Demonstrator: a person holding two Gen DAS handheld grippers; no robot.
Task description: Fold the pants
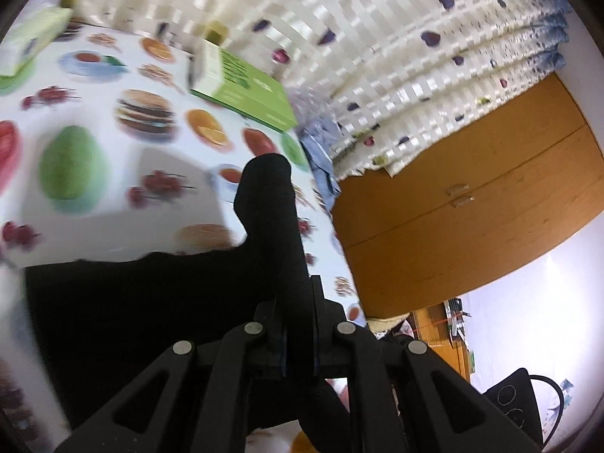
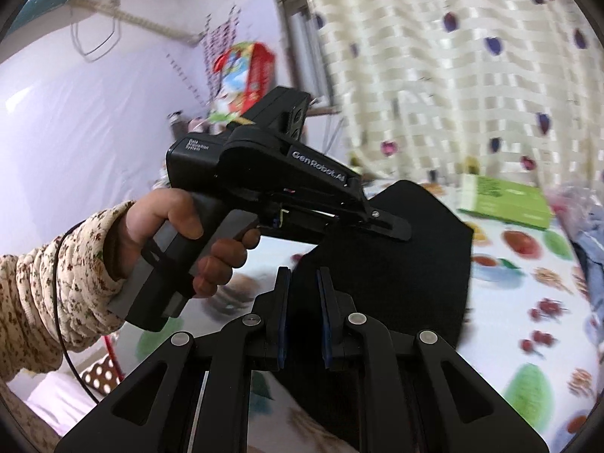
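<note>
The black pants (image 1: 132, 321) hang lifted over a table covered in a food-print cloth (image 1: 94, 120). My left gripper (image 1: 298, 290) is shut on a fold of them, and the fabric sticks up in a dark column past its fingertips. In the right wrist view my right gripper (image 2: 304, 275) is shut on the pants (image 2: 415, 264) too, with black cloth filling the narrow gap between its blue pads. Just beyond it a hand in a floral sleeve (image 2: 45, 294) holds the left gripper (image 2: 396, 228), which pinches the same raised panel at its upper edge.
A green box (image 1: 249, 90) lies at the table's far side, also seen as the green box (image 2: 506, 204). Another pale green box (image 1: 30, 41) sits far left. A patterned curtain (image 1: 377, 56) hangs behind, with a wooden cabinet (image 1: 472, 207) to the right. Crumpled blue cloth (image 1: 321, 162) lies at the table edge.
</note>
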